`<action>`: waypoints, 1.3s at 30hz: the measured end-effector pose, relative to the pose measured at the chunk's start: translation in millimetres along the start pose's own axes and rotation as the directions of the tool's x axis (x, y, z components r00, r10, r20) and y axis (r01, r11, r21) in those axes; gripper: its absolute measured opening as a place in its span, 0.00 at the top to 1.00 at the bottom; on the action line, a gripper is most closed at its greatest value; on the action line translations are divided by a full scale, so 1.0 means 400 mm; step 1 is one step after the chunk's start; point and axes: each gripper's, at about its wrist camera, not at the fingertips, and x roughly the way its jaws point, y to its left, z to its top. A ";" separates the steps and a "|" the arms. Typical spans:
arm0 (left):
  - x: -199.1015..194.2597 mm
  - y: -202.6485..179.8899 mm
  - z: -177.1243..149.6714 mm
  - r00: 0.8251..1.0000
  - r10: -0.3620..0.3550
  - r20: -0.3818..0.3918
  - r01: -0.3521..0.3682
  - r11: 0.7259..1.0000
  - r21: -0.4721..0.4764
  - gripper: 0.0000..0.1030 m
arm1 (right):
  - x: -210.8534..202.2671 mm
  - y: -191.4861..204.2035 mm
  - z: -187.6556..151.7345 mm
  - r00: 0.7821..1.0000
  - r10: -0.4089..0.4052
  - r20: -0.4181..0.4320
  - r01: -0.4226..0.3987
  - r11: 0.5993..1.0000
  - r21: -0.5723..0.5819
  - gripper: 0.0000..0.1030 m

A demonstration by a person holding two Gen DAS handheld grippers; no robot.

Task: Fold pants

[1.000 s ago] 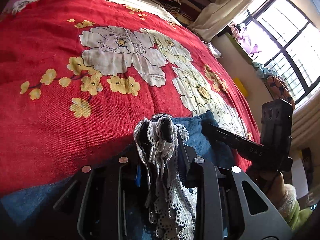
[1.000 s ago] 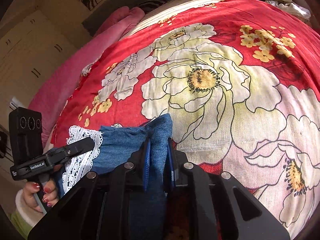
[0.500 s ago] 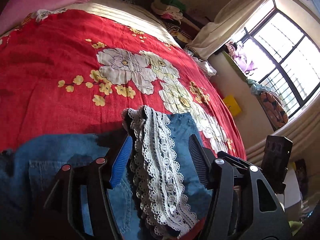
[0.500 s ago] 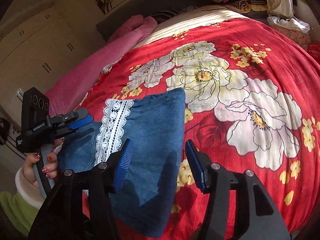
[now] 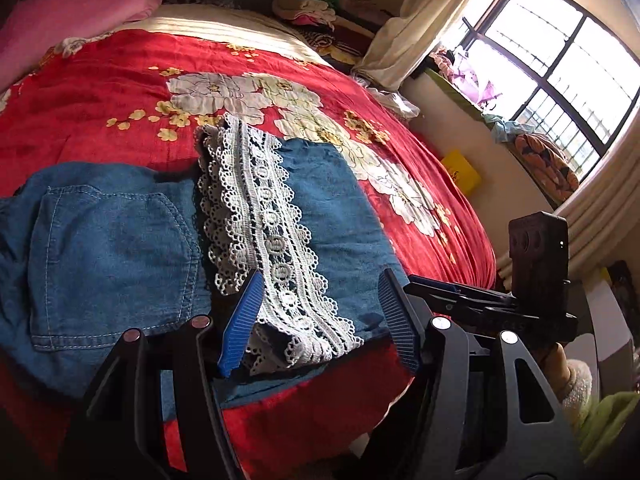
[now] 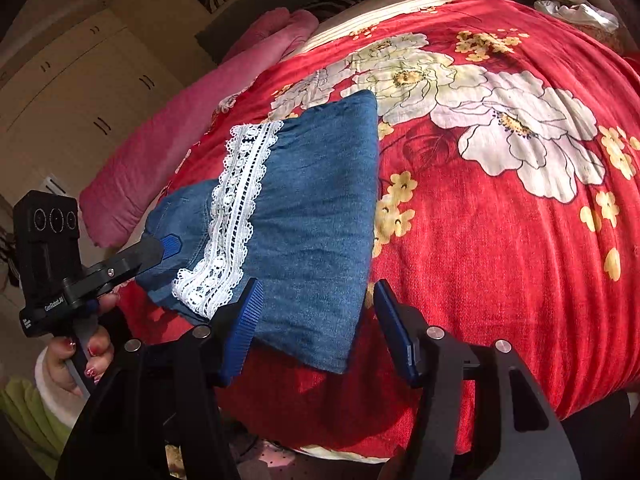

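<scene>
A: Where the left wrist view begins, at the near edge of the bed, how does the left gripper (image 5: 320,320) stand?

B: Its two blue-padded jaws stand apart, with nothing pinched. The white lace trim (image 5: 264,240) of the pants (image 5: 328,216) lies between them on the cover, and the pads do not press on it.

A: And the right gripper (image 6: 316,328)?

B: Likewise parted and holding nothing. The near corner of the folded denim lies between its pads; the left pad overlaps the cloth's edge in the picture, but whether it touches cannot be told. The right pad stands clear of it.

A: Where do the pants lie?

B: Flat on the red floral bedspread (image 5: 100,92), close to the bed's near edge. They are folded: a lace-hemmed leg end lies over the part that bears a stitched back pocket (image 5: 112,256). In the right wrist view the fold runs away from the near edge toward the middle of the bed.

A: Is the person in view?

B: A hand (image 6: 80,356) with red-painted nails, in a white cuff and green sleeve, grips the left tool's handle at the near left.

A: Farther off?

B: A pink blanket (image 6: 192,128) along the bed's far left side, a heap of clothes (image 5: 316,12) at the far edge, and a barred window (image 5: 560,64) with a pale curtain (image 5: 420,32) to the right.
</scene>
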 end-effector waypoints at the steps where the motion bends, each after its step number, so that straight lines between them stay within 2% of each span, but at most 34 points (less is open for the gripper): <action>1: 0.011 -0.006 -0.004 1.000 0.008 -0.016 -0.007 1.000 0.004 0.51 | 0.011 -0.007 -0.004 1.000 0.018 -0.017 -0.017 1.000 0.020 0.46; 3: 0.035 -0.008 -0.021 0.997 0.060 -0.045 -0.059 0.998 0.021 0.60 | 0.029 -0.013 -0.017 0.998 0.054 -0.044 -0.052 0.998 0.041 0.56; 4: 0.049 -0.005 -0.032 0.993 0.100 -0.064 -0.098 0.995 0.034 0.63 | 0.033 -0.010 -0.022 0.996 0.068 -0.051 -0.066 0.997 0.038 0.75; 5: 0.064 0.006 -0.045 0.987 0.127 -0.094 -0.125 0.992 0.031 0.68 | 0.031 -0.009 -0.026 0.997 0.068 -0.043 -0.067 0.997 0.036 0.81; 8: 0.080 0.059 -0.070 0.983 0.123 -0.134 -0.128 0.992 -0.023 0.71 | 0.010 -0.012 -0.026 0.997 0.074 -0.018 -0.073 0.997 0.037 0.85; 10: 0.074 0.063 -0.077 0.984 0.120 -0.128 -0.123 0.992 -0.016 0.70 | 0.009 -0.026 -0.028 0.999 0.035 -0.028 -0.034 0.999 0.040 0.85; 13: 0.079 0.060 -0.082 0.983 0.131 -0.131 -0.134 0.991 -0.007 0.70 | 0.026 -0.042 -0.038 0.999 0.034 -0.040 -0.031 0.997 0.064 0.85; 23: 0.078 0.050 -0.091 0.982 0.147 -0.117 -0.147 0.989 0.013 0.70 | 0.029 -0.008 -0.035 0.998 -0.048 -0.034 0.047 0.999 -0.012 0.84; 24: 0.075 0.049 -0.089 0.983 0.143 -0.116 -0.143 0.990 0.007 0.70 | 0.020 -0.008 -0.035 0.998 -0.048 -0.026 0.048 0.999 -0.011 0.83; 26: 0.065 0.048 -0.087 0.984 0.135 -0.115 -0.136 0.991 -0.006 0.70 | -0.005 -0.005 -0.032 0.998 -0.056 0.002 0.056 0.998 -0.016 0.73; 30: 0.037 0.041 -0.080 0.987 0.124 -0.105 -0.128 0.991 -0.028 0.68 | -0.056 0.001 -0.024 0.997 -0.064 0.053 0.065 0.998 -0.016 0.69; 32: 0.018 0.037 -0.076 0.988 0.120 -0.093 -0.124 0.992 -0.037 0.67 | -0.071 0.008 -0.020 0.995 -0.070 0.069 0.072 0.997 -0.019 0.63; 34: -0.005 0.034 -0.073 0.988 0.132 -0.075 -0.135 0.990 -0.041 0.56 | -0.083 0.016 -0.020 0.995 -0.070 0.077 0.073 0.997 -0.030 0.58; 37: -0.044 0.038 -0.067 0.986 0.161 -0.050 -0.163 0.985 -0.052 0.49 | -0.088 0.037 -0.017 0.994 -0.072 0.080 0.076 0.996 -0.048 0.51; 39: -0.074 0.049 -0.064 0.982 0.184 -0.028 -0.186 0.980 -0.069 0.38 | -0.088 0.055 -0.014 0.994 -0.071 0.083 0.077 0.995 -0.065 0.48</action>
